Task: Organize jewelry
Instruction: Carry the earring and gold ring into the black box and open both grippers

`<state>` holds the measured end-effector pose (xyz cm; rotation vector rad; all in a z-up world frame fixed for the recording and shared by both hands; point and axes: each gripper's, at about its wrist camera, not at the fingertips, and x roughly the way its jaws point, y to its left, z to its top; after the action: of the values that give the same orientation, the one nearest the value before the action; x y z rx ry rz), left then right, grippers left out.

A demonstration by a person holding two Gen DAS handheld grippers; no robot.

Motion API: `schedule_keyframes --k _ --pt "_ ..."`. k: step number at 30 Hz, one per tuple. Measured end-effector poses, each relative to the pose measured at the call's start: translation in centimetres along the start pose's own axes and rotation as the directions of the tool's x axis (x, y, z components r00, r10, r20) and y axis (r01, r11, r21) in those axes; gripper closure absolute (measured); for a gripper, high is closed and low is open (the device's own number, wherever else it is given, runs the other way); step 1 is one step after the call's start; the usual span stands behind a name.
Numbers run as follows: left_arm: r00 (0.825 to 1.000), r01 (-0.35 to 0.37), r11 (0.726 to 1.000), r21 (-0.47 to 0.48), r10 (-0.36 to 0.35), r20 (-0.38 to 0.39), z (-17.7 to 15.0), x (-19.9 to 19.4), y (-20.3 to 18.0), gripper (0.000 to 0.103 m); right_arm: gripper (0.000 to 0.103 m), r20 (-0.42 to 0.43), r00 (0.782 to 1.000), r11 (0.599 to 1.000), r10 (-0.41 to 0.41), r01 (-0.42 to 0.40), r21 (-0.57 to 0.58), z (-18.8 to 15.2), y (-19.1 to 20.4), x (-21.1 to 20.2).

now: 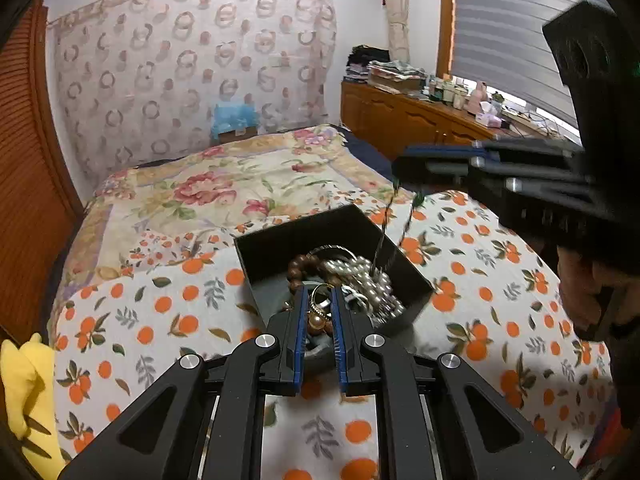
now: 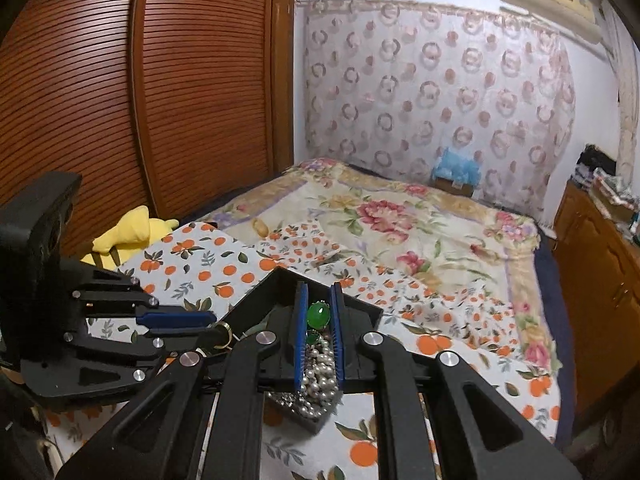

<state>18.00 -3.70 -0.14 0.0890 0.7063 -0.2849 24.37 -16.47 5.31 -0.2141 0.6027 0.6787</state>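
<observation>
A black open box (image 1: 256,240) sits on the orange-print cloth and holds a pearl necklace (image 1: 372,280), a brown bead bracelet (image 1: 298,270) and rings. My left gripper (image 1: 318,300) is at the box's near edge, jaws narrowed around a gold ring (image 1: 320,304); the same ring shows at its tips in the right wrist view (image 2: 224,334). My right gripper (image 2: 319,314) is above the box, shut on a green-stone necklace (image 2: 318,315). Its dark chain (image 1: 386,228) hangs from the right gripper (image 1: 404,168) into the box.
The box (image 2: 260,292) lies on a bed with an orange-print cloth (image 1: 160,304) over a floral quilt (image 1: 224,184). A yellow plush (image 2: 128,232) lies by the wooden wardrobe (image 2: 120,100). A cluttered wooden dresser (image 1: 400,116) stands beside the bed.
</observation>
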Motion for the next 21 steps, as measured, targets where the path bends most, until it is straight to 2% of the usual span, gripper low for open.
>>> schedule_keyframes --k 8,14,15,16,17,21 --pt "1.0 -0.024 0.999 -0.025 0.024 -0.015 1.2 2.3 1.1 0.092 0.089 -0.038 0.998 0.994 0.051 -0.047 0.096 -0.8 -1.6 1.7" --pt "0.999 -0.03 0.998 -0.052 0.028 -0.028 1.4 3.8 1.6 0.092 0.089 -0.029 0.996 0.991 0.083 -0.079 0.11 -0.8 -1.7 1.7" --pt "0.999 -0.031 0.998 -0.06 0.029 -0.031 1.4 4.1 1.7 0.092 0.086 -0.029 0.996 0.991 0.082 -0.079 0.108 -0.8 -1.7 1.6" --pt "0.999 -0.033 0.997 -0.065 0.03 -0.034 1.4 4.3 1.8 0.092 0.07 -0.029 0.997 0.992 0.074 -0.07 0.106 -0.8 -1.7 1.6" --pt "0.999 -0.036 0.997 -0.069 0.033 -0.036 1.3 4.5 1.9 0.092 0.061 -0.023 0.997 0.992 0.068 -0.065 0.107 -0.7 -1.7 1.4" --pt "0.998 -0.048 0.995 -0.084 0.044 -0.044 1.5 5.0 2.2 0.092 0.061 -0.008 0.998 0.992 0.058 -0.056 0.111 -0.8 -1.9 0.5"
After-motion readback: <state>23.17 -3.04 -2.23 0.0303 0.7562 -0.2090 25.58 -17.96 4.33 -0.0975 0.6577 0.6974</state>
